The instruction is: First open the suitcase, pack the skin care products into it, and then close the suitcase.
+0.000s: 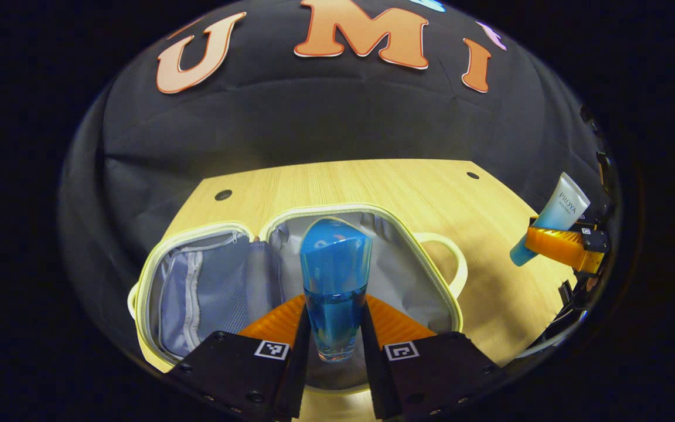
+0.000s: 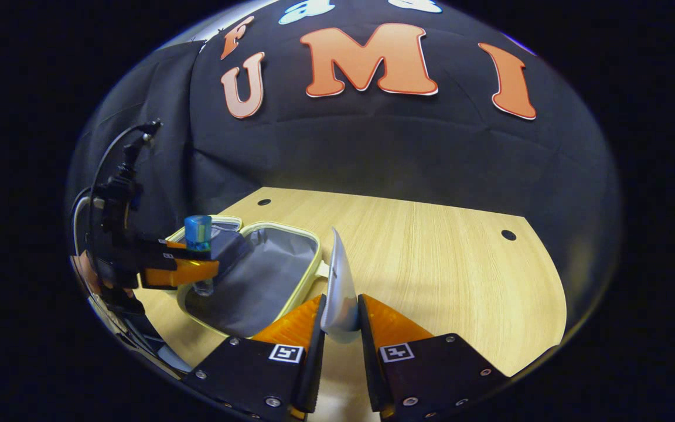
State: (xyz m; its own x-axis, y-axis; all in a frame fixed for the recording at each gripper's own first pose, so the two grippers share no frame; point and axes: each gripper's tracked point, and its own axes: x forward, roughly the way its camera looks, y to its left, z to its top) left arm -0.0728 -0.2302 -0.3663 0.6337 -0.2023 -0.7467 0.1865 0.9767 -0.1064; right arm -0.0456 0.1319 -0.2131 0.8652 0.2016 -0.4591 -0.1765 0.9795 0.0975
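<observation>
Suitcase (image 1: pixel 290 275) lying open on the table (image 1: pixel 372 187), lower middle of the left gripper view, both halves flat and side by side, handle poking out toward the right. Bottle (image 1: pixel 335 287) upright between the left tongs (image 1: pixel 334 328) at bottom centre, hanging right over the open case. Far right edge of that view: tube (image 1: pixel 551 225) tilted in the right tongs (image 1: pixel 560 246), over the table's right edge. In the right gripper view, case at left of centre, tube at bottom centre, left tongs (image 2: pixel 188 269) at the left edge over the case.
</observation>
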